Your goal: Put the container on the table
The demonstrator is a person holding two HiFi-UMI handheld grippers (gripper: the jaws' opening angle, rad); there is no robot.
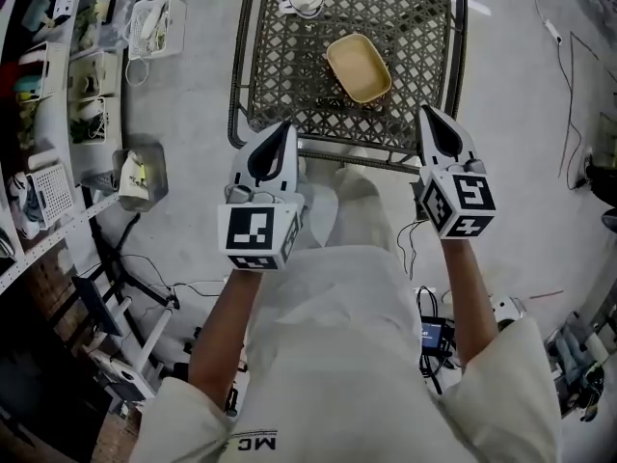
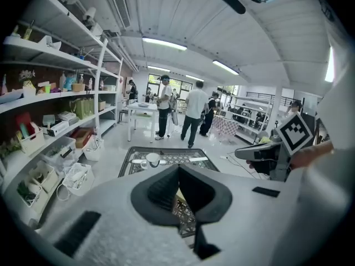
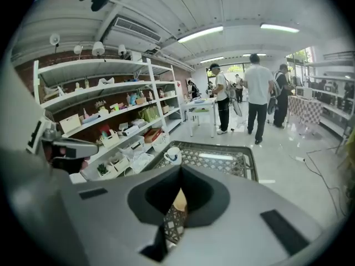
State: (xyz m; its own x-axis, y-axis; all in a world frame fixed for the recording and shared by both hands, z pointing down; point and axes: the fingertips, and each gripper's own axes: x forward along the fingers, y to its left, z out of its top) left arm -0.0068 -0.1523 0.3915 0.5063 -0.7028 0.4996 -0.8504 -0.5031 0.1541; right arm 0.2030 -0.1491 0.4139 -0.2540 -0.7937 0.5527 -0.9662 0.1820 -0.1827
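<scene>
A shallow beige container (image 1: pixel 359 68) sits on the dark lattice-top metal table (image 1: pixel 410 37), right of centre. Both grippers hover short of the table's near edge, apart from the container. My left gripper (image 1: pixel 286 125) is shut with nothing in it, its jaws meeting at a point (image 2: pixel 178 168). My right gripper (image 1: pixel 426 114) is shut and empty as well (image 3: pixel 181 169). A sliver of the container (image 3: pixel 178 200) shows below the right jaws, and a smaller sliver (image 2: pixel 180 195) below the left ones.
A white cup (image 1: pixel 307 0) stands at the table's far edge, left of the container. Shelves with bins (image 1: pixel 58 85) line the left side. A grey tray (image 1: pixel 142 174) and cables (image 1: pixel 154 287) lie on the floor. Several people (image 3: pixel 258 96) stand far off.
</scene>
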